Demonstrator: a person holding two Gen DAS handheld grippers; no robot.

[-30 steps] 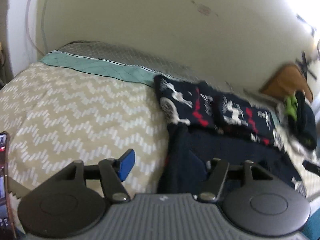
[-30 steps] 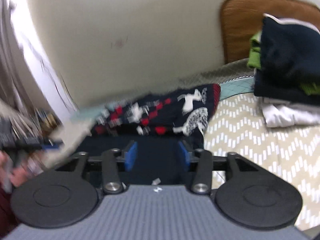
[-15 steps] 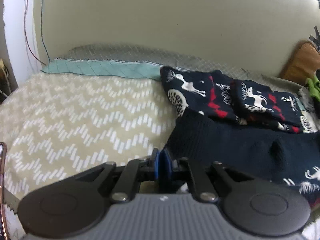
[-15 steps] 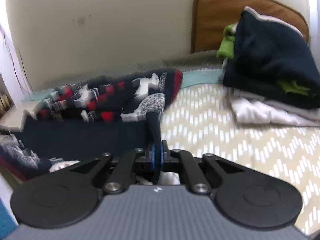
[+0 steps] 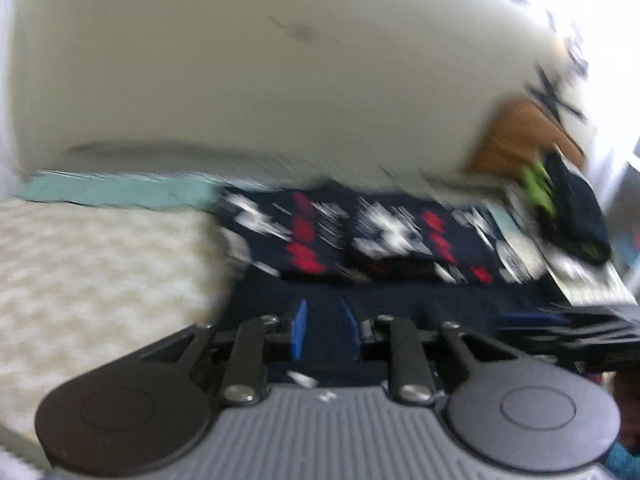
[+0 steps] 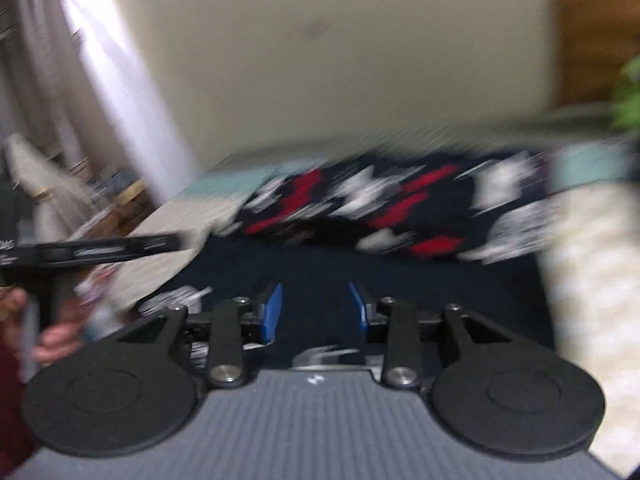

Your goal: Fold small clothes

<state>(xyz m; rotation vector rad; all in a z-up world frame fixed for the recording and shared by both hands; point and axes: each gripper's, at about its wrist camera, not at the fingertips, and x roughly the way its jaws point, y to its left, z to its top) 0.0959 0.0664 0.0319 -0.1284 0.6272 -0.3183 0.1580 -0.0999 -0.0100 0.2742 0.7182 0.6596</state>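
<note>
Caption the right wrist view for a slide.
Right gripper, jaws just reopened and empty, over a navy reindeer-print garment on a chevron bedspread; motion-blurred.

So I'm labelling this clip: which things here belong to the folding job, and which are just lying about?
In the job:
navy patterned garment
left claw
right claw

Lying about:
stack of clothes
zigzag bedspread
brown headboard
</note>
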